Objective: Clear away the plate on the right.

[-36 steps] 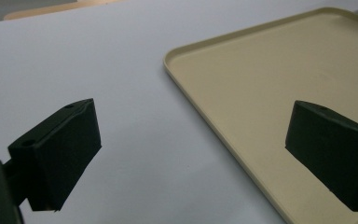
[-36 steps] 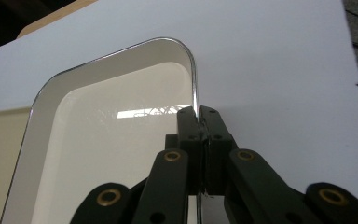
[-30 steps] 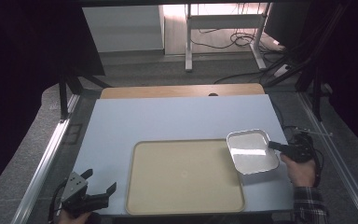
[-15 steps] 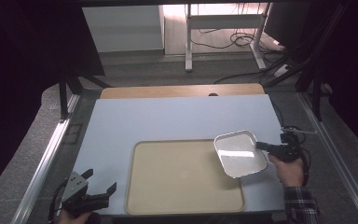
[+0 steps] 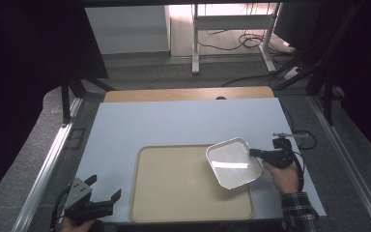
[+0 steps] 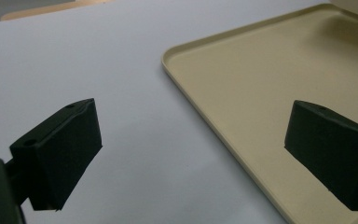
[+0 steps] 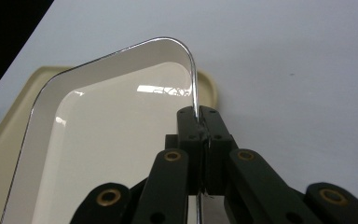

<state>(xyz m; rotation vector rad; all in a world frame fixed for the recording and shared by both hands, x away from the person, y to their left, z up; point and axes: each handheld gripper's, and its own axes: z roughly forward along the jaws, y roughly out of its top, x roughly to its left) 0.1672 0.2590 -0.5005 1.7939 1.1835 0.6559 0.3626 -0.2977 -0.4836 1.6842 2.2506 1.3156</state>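
Observation:
A shallow white dish with a shiny rim hangs tilted over the right part of a beige tray. My right gripper is shut on the dish's right rim; in the right gripper view the rim runs straight between the closed jaws of that gripper. The beige tray lies flat on the pale blue table top. My left gripper rests at the table's front left corner, open, its two black pads wide apart with nothing between them.
The pale blue table top has a wooden strip along its far edge. Metal rails flank the table on both sides. Cables lie on the floor beyond the table, by a white stand.
The right gripper has carried the white dish leftward, from beside the tray's right edge to over the tray. The left gripper has stayed still.

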